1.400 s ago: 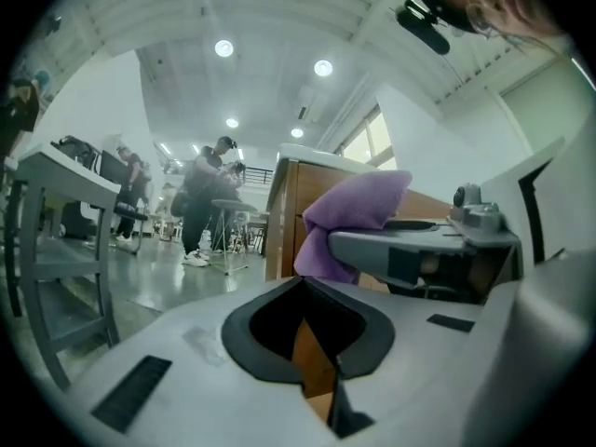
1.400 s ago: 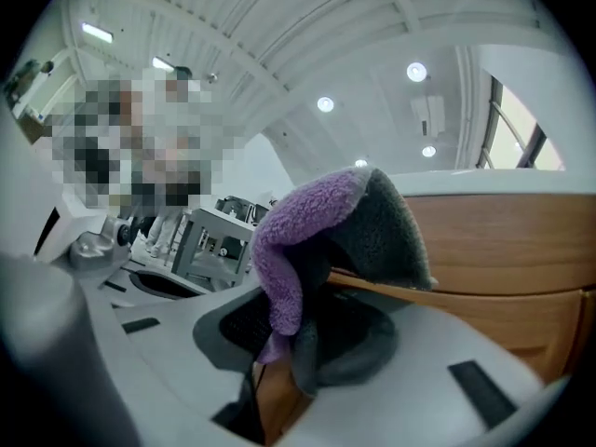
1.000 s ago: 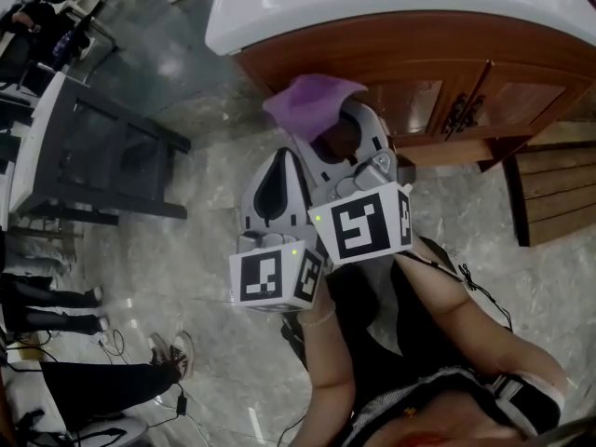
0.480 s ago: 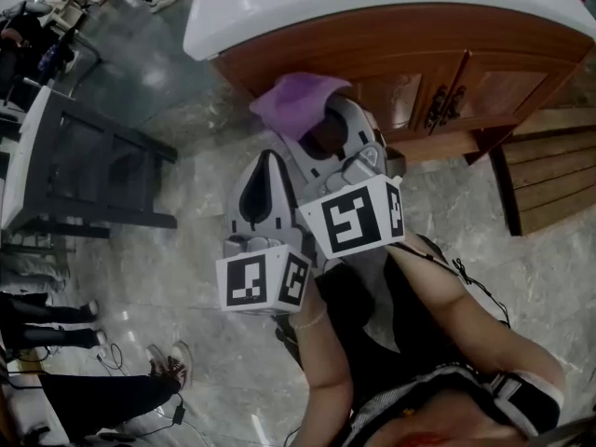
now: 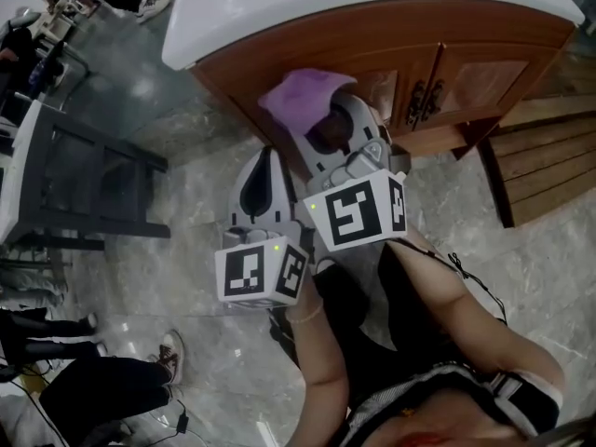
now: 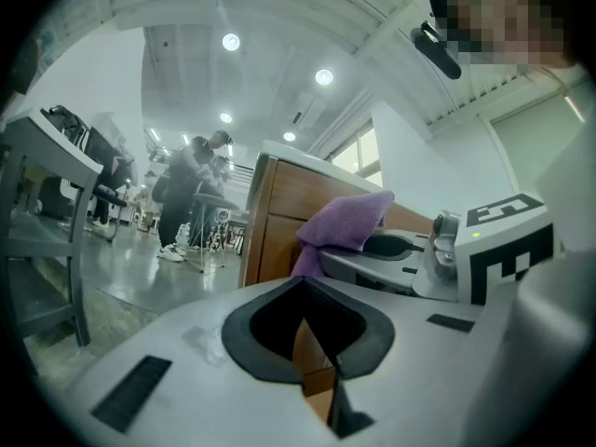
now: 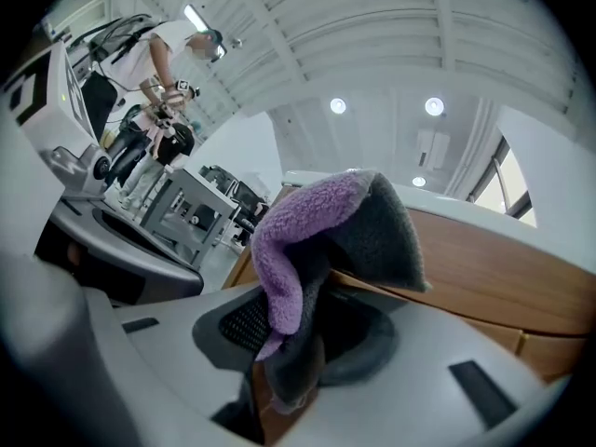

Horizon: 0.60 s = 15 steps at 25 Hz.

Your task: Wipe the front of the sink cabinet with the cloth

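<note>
Looks like a large open lab or test hall, not a home: polished grey stone floor (image 5: 186, 184), high ribbed ceiling (image 7: 391, 35) with round recessed lights (image 6: 230, 41), grey metal-framed desk (image 7: 196, 217), people (image 6: 182, 194) standing about with gear, loose cables (image 5: 179, 419) underfoot, and a wooden sink cabinet (image 5: 307, 49) set out on the open floor.

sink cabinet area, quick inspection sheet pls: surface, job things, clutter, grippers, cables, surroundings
Surface: wooden cabinet front, two doors with dark handles, under a white countertop.
Job's things: purple cloth, held up near the cabinet front; contact cannot be told.
Clutter: wooden slats right of the cabinet.
Grippers: right gripper shut on the cloth; left gripper shut, empty.
Cables: thin black cable along the person's arm.
Surroundings: grey tiled floor, grey table, people standing at left.
</note>
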Each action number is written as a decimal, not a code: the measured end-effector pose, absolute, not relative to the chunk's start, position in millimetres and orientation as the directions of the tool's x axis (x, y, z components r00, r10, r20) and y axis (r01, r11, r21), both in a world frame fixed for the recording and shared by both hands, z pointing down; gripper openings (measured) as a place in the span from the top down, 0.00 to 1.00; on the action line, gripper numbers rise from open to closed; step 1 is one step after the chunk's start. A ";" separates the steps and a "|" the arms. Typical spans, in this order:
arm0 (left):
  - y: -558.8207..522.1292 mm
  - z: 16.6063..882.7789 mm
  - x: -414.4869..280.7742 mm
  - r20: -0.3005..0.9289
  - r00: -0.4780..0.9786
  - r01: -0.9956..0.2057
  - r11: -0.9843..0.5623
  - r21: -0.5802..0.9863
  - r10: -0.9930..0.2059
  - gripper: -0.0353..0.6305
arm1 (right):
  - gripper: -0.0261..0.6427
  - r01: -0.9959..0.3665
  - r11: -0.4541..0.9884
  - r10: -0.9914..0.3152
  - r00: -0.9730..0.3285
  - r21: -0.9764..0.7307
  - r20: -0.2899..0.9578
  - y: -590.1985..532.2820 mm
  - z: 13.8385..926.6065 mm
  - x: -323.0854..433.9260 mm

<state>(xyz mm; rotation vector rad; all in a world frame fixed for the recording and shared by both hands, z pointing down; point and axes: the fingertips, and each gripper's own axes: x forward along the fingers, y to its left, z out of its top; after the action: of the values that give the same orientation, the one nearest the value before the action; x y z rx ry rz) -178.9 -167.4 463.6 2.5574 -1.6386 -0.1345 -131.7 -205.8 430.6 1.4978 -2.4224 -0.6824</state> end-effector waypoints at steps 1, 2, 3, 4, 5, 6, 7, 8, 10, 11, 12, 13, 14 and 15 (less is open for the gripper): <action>-168.0 463.6 -176.5 -0.019 0.419 -0.899 -0.418 0.129 -0.908 0.95 | 0.71 -0.789 0.369 -0.889 -0.454 0.491 -0.060 -205.6 430.7 -128.2; -168.9 463.4 -173.4 -0.020 0.425 -0.897 -0.424 0.126 -0.905 0.95 | 0.71 -0.791 0.363 -0.893 -0.447 0.493 -0.060 -205.5 430.8 -123.9; -169.7 463.3 -169.9 -0.021 0.432 -0.893 -0.432 0.125 -0.901 0.95 | 0.71 -0.793 0.356 -0.896 -0.440 0.494 -0.059 -205.6 431.1 -119.4; -170.3 463.5 -166.6 -0.022 0.440 -0.890 -0.439 0.125 -0.898 0.95 | 0.71 -0.794 0.349 -0.900 -0.432 0.497 -0.058 -205.5 431.6 -115.1; -170.7 463.9 -163.8 -0.021 0.446 -0.887 -0.445 0.124 -0.895 0.95 | 0.71 -0.794 0.342 -0.903 -0.425 0.502 -0.057 -205.4 432.1 -111.3; -171.0 464.4 -161.4 -0.019 0.451 -0.885 -0.450 0.122 -0.892 0.95 | 0.71 -0.794 0.335 -0.906 -0.419 0.507 -0.057 -205.2 432.5 -107.7; -171.4 464.8 -159.2 -0.017 0.456 -0.883 -0.454 0.119 -0.890 0.95 | 0.71 -0.795 0.330 -0.909 -0.413 0.509 -0.056 -205.2 432.7 -103.9; -171.9 465.1 -157.1 -0.015 0.460 -0.881 -0.458 0.116 -0.888 0.95 | 0.71 -0.797 0.326 -0.911 -0.408 0.509 -0.056 -205.1 432.7 -99.7; -173.0 466.6 -153.6 -0.008 0.464 -0.880 -0.462 0.107 -0.886 0.95 | 0.71 -0.801 0.318 -0.916 -0.398 0.507 -0.053 -204.8 432.7 -90.7; -173.5 467.5 -152.2 -0.003 0.466 -0.880 -0.463 0.104 -0.885 0.95 | 0.71 -0.803 0.315 -0.918 -0.393 0.505 -0.052 -204.6 432.7 -86.4; -174.0 467.8 -150.7 -0.001 0.468 -0.879 -0.466 0.102 -0.884 0.95 | 0.71 -0.806 0.314 -0.919 -0.391 0.502 -0.052 -204.5 432.6 -82.5; -174.5 467.6 -148.8 -0.002 0.472 -0.877 -0.470 0.102 -0.882 0.95 | 0.71 -0.809 0.315 -0.919 -0.390 0.497 -0.051 -204.4 432.6 -78.9; -175.0 467.1 -146.5 -0.005 0.477 -0.874 -0.475 0.102 -0.879 0.95 | 0.71 -0.812 0.317 -0.920 -0.389 0.491 -0.050 -204.4 432.4 -75.5; -175.8 466.7 -144.0 -0.008 0.481 -0.872 -0.480 0.102 -0.876 0.95 | 0.71 -0.814 0.317 -0.921 -0.388 0.486 -0.049 -204.3 432.1 -72.2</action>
<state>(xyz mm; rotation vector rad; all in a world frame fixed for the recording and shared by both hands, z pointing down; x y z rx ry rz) -144.0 -175.8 466.7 2.6311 -1.5560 -0.0906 -72.2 -204.3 432.1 1.5793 -2.3463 -0.6502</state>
